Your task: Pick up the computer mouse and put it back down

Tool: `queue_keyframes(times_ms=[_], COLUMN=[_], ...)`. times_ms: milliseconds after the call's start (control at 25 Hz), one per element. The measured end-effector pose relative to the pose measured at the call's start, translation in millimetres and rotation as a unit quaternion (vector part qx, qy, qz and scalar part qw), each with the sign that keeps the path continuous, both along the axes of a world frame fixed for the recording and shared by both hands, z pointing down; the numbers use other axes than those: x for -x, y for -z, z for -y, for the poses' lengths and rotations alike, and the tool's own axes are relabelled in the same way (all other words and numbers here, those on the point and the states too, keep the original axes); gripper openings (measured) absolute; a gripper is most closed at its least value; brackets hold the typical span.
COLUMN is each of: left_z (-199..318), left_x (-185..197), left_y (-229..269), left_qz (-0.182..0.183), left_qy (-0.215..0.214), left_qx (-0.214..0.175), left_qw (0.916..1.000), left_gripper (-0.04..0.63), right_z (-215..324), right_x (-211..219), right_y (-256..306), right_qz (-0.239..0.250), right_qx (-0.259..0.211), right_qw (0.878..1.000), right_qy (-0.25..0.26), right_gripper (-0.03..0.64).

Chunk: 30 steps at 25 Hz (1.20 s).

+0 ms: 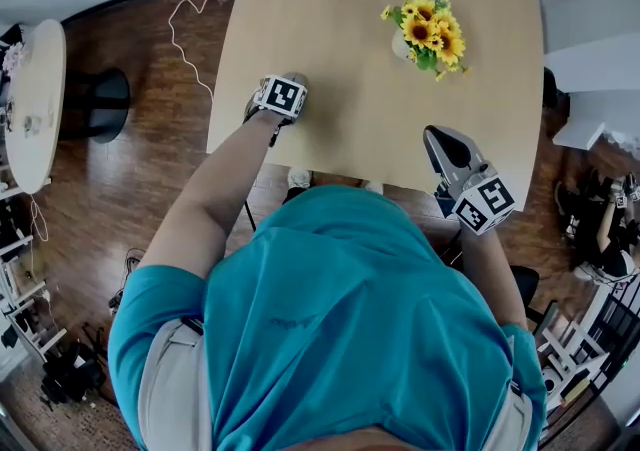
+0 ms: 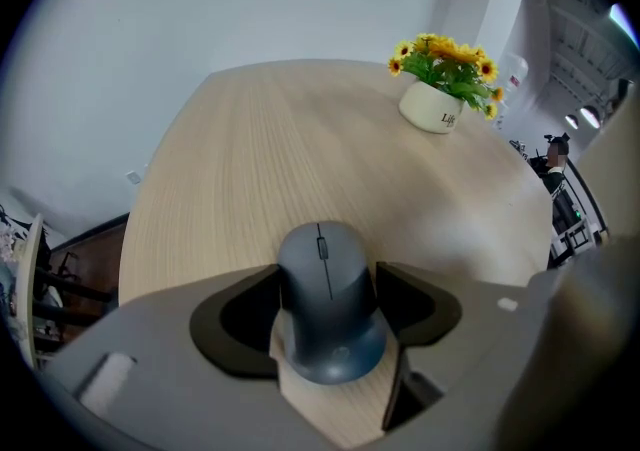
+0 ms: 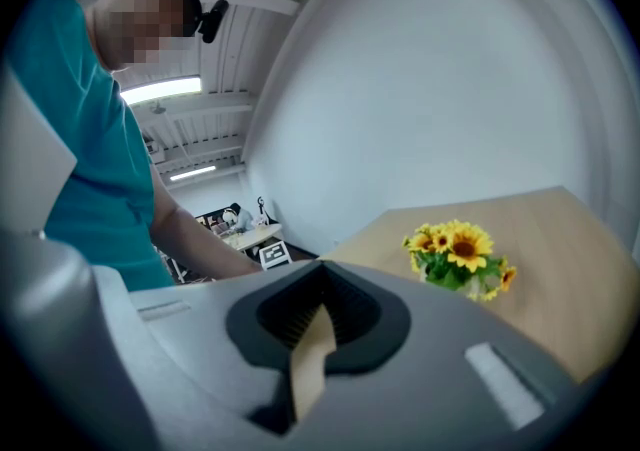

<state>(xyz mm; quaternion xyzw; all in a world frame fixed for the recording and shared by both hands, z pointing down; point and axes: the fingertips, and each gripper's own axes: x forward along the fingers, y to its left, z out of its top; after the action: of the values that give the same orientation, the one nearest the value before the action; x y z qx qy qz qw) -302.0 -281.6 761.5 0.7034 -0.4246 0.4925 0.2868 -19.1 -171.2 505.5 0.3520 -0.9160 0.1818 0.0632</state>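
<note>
Well, my left claw is closed on the computer mouse, one pad against each flank at its waist so it won't tip, and the mouse looks to sit flat on the table near my edge. My right claw hangs idle by the near corner, jaws drawn together on nothing — clear of the sunflower pot.

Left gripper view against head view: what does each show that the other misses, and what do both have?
Left gripper view only: the mouse between the left gripper's jaws, pads at its sides. Head view only: the right gripper over the table's near edge, and the wood floor; the mouse is hidden there. Both: the table and the sunflower pot.
</note>
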Motion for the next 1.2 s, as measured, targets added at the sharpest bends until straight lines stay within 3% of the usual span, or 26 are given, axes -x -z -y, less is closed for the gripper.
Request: queue_keyframes(times_ms=[200,400,480,640,800,920,1040,1200], left_z=[-2,-6,-6,-8,-3,-4,-17,-50], left_x=[-22,-23,-20,-3,0,-6,-14,-34], left_y=[3,15,19,27,58,100,158,219], left_qz=[-0.071,-0.103,-0.106,-0.073,-0.111,-0.2,-0.301,-0.399], left_qy=[-0.007,-0.004,-0.002,-0.003,0.006,0.018,0.019,-0.009], left_qx=[-0.005,-0.019,-0.03,-0.042,-0.096,-0.142,-0.195,-0.251], left_qw=[0.9974,0.9945,0.9939,0.9964,0.9891,0.9692,0.9333,0.8819], left_gripper=[0.389,0.435,0.449,0.471,0.471,0.418,0.282,0.143], right_z=[0,0,1,1,-2,-2,-3,-4], right_x=[-2,1,3,6,10,11,10,10], right_y=[0,3,4,8,15,22,31,41], right_qz=[0.002,0.001,0.0,-0.001,0.0,0.001,0.004,0.008], right_qx=[-0.002,-0.007,-0.01,-0.017,-0.026,-0.035,-0.044,-0.055], right_qw=[1.0,1.0,1.0,1.0,1.0,0.999,0.999,0.998], right_qy=[0.0,0.005,0.008,0.013,0.014,0.013,0.01,0.007], right_gripper=[0.0,0.0,0.0,0.0,0.0,0.0,0.0,0.0])
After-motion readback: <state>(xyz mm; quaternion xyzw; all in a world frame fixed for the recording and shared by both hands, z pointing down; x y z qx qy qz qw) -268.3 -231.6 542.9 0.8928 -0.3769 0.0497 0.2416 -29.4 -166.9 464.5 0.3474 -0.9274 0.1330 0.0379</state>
